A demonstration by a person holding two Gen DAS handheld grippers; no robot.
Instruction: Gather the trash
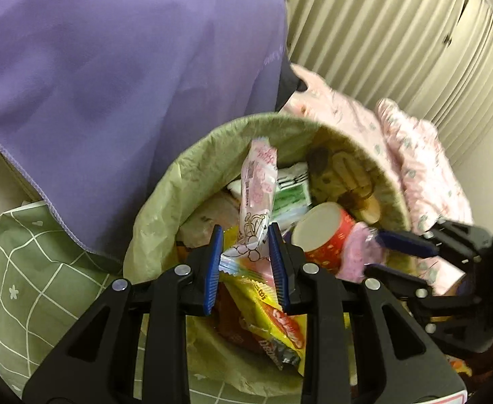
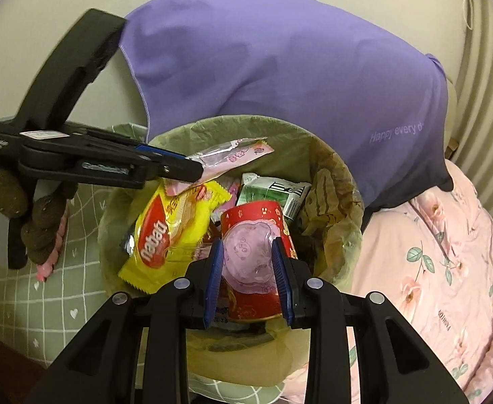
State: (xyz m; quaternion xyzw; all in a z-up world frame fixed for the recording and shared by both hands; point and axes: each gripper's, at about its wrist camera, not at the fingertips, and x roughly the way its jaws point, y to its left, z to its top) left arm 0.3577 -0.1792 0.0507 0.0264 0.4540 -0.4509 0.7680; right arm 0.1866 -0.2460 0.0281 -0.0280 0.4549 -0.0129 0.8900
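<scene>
Your left gripper (image 1: 246, 252) is clamped on a pink printed wrapper (image 1: 258, 185), which stands up between the blue pads over the centre of the frame. In the right wrist view the same gripper (image 2: 192, 168) enters from the left edge with the wrapper (image 2: 233, 151) projecting from its tip above the bin opening.

Your right gripper (image 2: 248, 266) is clenched on a pink plastic lid (image 2: 246, 259) at lower centre of its own view, directly over a red paper cup (image 2: 263, 215). In the left wrist view it (image 1: 371, 249) appears at right, blurred, at the bin's near rim.

The trash bin (image 2: 344, 181) occupies the centre of both views. It has a pale green liner bag (image 1: 158, 215) folded over the rim. Inside lie a yellow snack packet (image 2: 165, 232), a green and white carton (image 2: 273, 192) and brown crumpled paper (image 2: 327, 185).

Surroundings: a purple cloth (image 2: 280, 67) is draped over a rounded form behind the bin, filling the upper part of both views. A green grid-pattern fabric (image 1: 27, 269) covers the surface at lower left. A pink floral quilt (image 2: 448, 252) lies at right. Pale vertical blinds (image 1: 398, 33) fill the upper right of the left wrist view.
</scene>
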